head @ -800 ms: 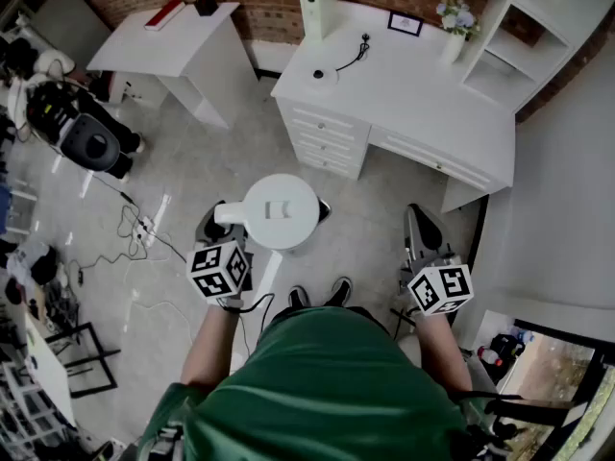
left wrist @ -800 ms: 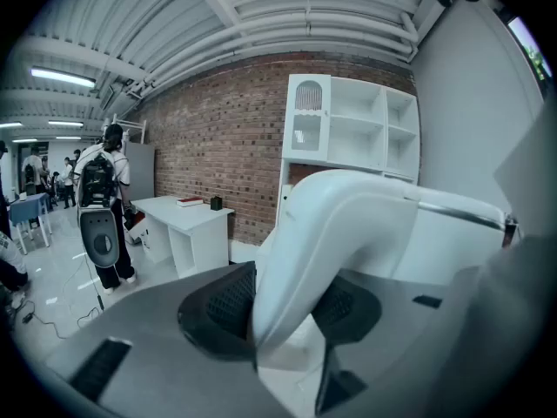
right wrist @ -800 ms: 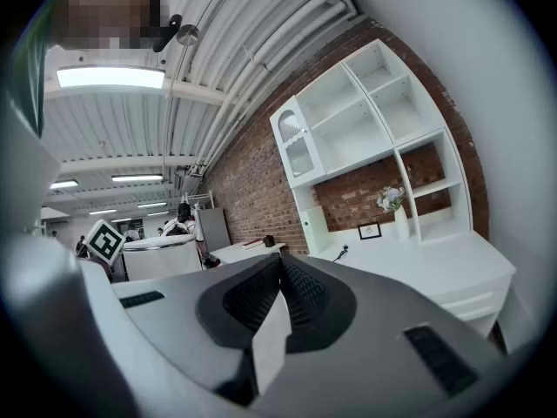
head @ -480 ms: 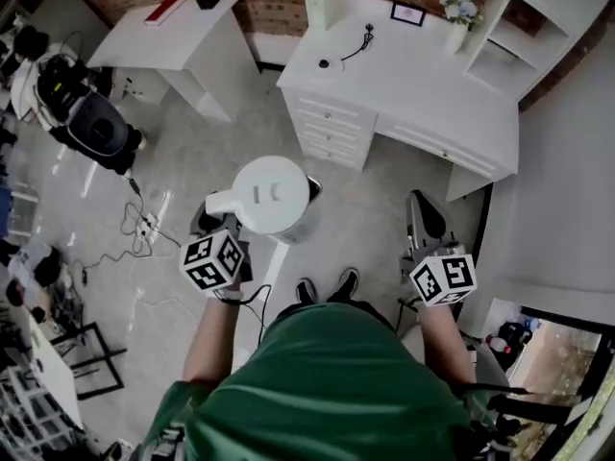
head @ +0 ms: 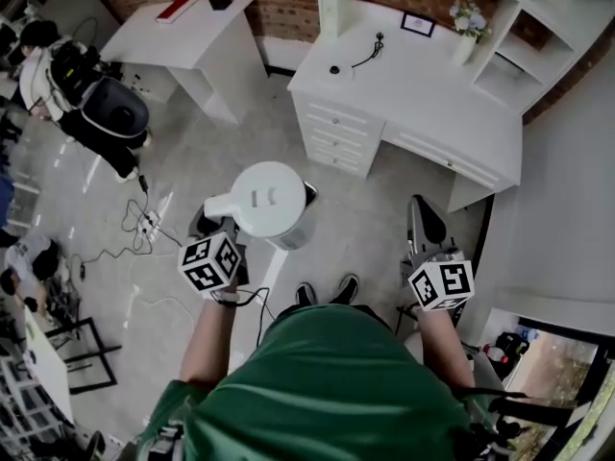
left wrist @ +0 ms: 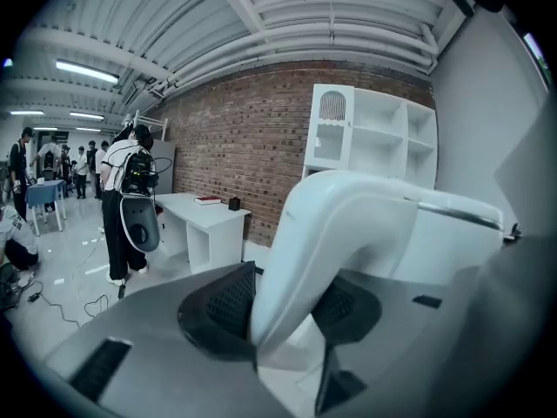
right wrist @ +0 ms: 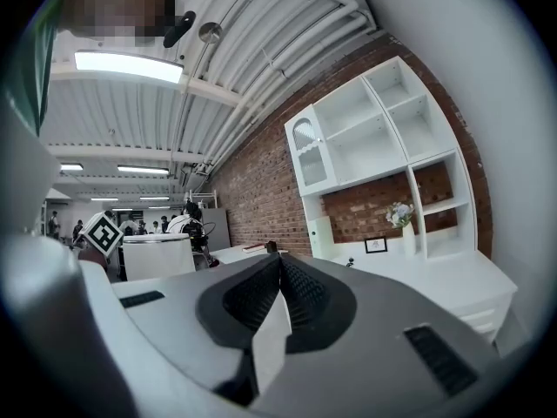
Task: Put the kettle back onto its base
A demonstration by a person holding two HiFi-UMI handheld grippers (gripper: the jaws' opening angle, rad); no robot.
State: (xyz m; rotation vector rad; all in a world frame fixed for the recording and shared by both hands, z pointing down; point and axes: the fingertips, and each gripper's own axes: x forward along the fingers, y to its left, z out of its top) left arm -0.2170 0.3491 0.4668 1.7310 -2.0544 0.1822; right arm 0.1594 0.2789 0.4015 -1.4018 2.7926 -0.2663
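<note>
The white kettle (head: 272,201) hangs in the air above the floor, seen from on top in the head view. My left gripper (head: 221,221) is shut on its handle (left wrist: 331,233), which sits pressed between the two dark pads (left wrist: 228,299). The kettle's round base (head: 333,69) lies on the white desk (head: 423,94) ahead, with a black cord running from it. My right gripper (head: 424,227) is held out to the right, shut with nothing between its pads (right wrist: 280,294). From the right gripper view the kettle (right wrist: 157,255) shows at the left.
The desk has drawers (head: 341,133), a small picture frame (head: 418,24) and a vase of flowers (head: 467,29). A white shelf unit (head: 538,36) stands at its right. A second white table (head: 183,36) is at the left. Cables (head: 135,238) lie on the floor. A person with a black backpack (head: 106,113) stands at far left.
The kettle and my left gripper have shifted slightly left and up in the head view. The desk has slid a little to the right. Both grips are unchanged.
</note>
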